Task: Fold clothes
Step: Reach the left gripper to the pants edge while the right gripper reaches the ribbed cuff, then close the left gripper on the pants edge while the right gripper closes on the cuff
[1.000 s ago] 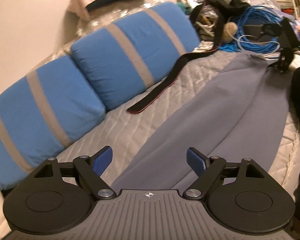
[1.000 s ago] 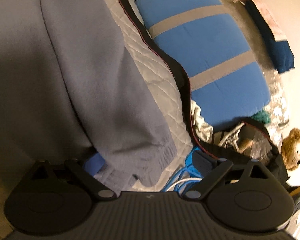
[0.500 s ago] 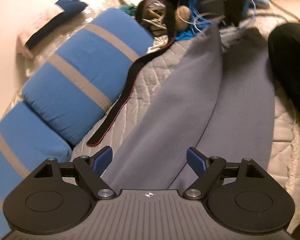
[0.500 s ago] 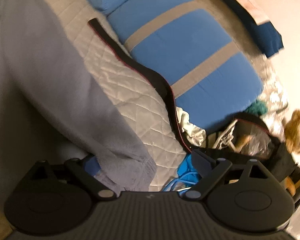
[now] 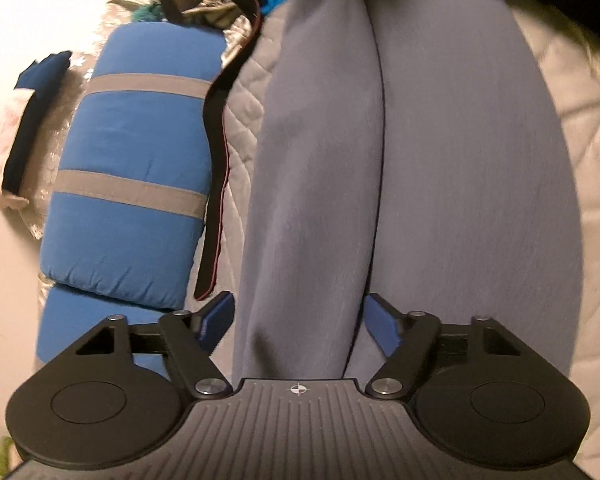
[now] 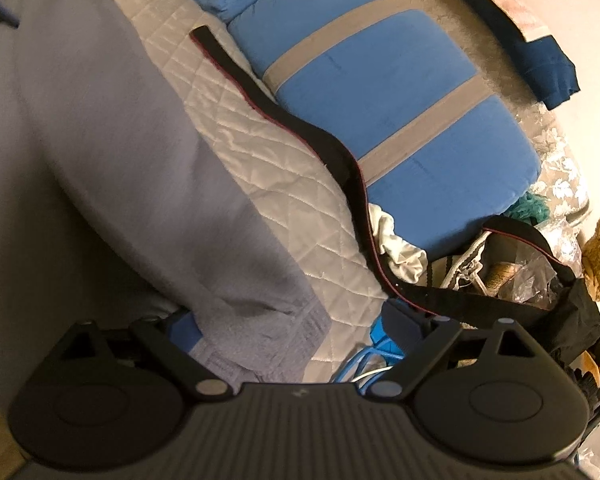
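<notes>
Grey trousers [image 5: 380, 160] lie lengthwise on quilt [image 5: 580, 128], one leg running between the spread fingers of left gripper [image 5: 298, 322]. Right gripper [image 6: 292, 324] also spread wide, hem [image 6: 268, 336] draped between its fingers.

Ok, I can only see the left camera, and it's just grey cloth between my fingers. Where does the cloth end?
Observer: The right wrist view shows its ribbed cuff, lying at the right gripper.
Operator: Is it grabbed?
Observer: No. The jaws stand wide apart, and the cuff only drapes over one blue pad.
Operator: Is anything else down there?
Observer: A blue cable pokes out beside the cuff.
</notes>
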`<state>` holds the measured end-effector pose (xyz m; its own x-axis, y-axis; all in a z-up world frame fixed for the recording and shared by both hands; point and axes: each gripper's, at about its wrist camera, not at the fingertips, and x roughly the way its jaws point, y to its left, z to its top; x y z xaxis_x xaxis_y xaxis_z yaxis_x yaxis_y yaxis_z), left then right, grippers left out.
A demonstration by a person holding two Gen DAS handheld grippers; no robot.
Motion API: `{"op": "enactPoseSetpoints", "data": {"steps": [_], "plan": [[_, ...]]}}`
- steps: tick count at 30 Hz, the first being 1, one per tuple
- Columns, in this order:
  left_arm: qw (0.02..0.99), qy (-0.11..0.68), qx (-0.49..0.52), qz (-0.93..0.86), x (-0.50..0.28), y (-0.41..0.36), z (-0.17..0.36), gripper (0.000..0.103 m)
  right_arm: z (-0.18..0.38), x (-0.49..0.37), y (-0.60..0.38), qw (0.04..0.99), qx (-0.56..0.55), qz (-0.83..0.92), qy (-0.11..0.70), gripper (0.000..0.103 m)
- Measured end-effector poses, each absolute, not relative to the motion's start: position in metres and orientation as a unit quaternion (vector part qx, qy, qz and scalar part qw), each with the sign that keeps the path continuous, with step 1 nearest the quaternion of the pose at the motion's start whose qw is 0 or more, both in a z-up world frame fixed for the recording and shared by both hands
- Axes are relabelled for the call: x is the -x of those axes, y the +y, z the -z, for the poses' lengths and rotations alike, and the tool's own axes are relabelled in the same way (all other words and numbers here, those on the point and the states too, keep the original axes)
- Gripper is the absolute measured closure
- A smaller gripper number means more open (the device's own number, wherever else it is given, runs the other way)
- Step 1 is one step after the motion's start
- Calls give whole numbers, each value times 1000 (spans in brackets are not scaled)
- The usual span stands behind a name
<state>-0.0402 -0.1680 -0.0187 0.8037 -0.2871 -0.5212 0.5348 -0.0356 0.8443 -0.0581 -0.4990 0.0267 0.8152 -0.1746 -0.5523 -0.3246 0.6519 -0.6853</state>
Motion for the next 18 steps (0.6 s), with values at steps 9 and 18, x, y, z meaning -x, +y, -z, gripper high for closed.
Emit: {"op": "enactPoseSetpoints", "data": {"steps": [9, 18], "plan": [[672, 70, -687, 268, 42, -169, 23, 99, -1, 67, -497, 822, 479, -49, 306, 11], [695, 46, -669, 260, 48, -164, 2, 100, 9, 68, -501, 797, 507, -57, 324, 65]]}}
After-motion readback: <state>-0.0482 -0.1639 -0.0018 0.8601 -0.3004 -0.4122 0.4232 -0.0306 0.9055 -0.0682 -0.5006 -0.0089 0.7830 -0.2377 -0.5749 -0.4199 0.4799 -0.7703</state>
